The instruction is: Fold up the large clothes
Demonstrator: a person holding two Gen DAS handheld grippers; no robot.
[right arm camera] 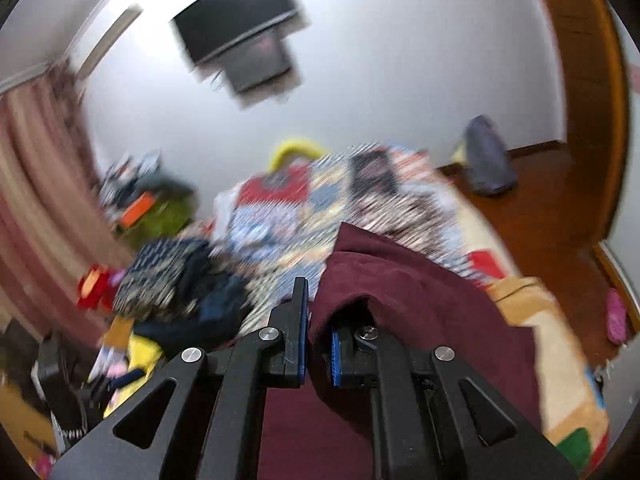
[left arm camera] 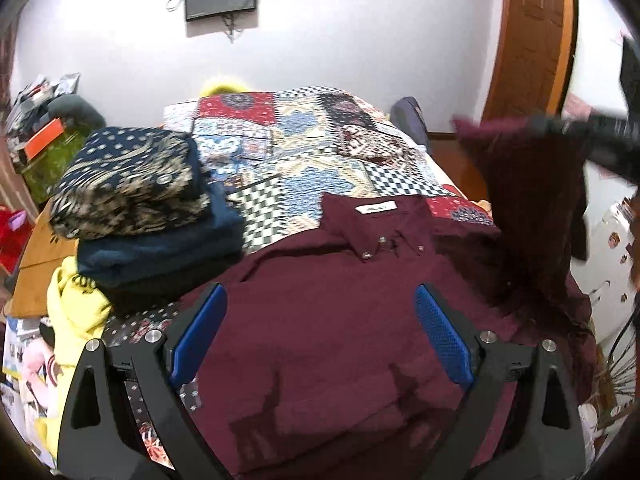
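Observation:
A maroon button-down shirt [left arm camera: 320,320] lies face up on the patterned bedspread [left arm camera: 288,152], collar and white label away from me. My left gripper [left arm camera: 320,332] hovers open above the shirt's chest, holding nothing. My right gripper [right arm camera: 318,332] is shut on a fold of the shirt [right arm camera: 400,300], which drapes over its right finger. In the left wrist view the right gripper [left arm camera: 560,126] holds the shirt's right side lifted off the bed at the right edge. The right wrist view is motion-blurred.
A stack of folded clothes [left arm camera: 140,208], navy patterned on top, sits on the bed's left side, with yellow fabric [left arm camera: 76,308] below it. Clutter lies left of the bed. A wooden door [left arm camera: 536,36] and bare floor are at the right.

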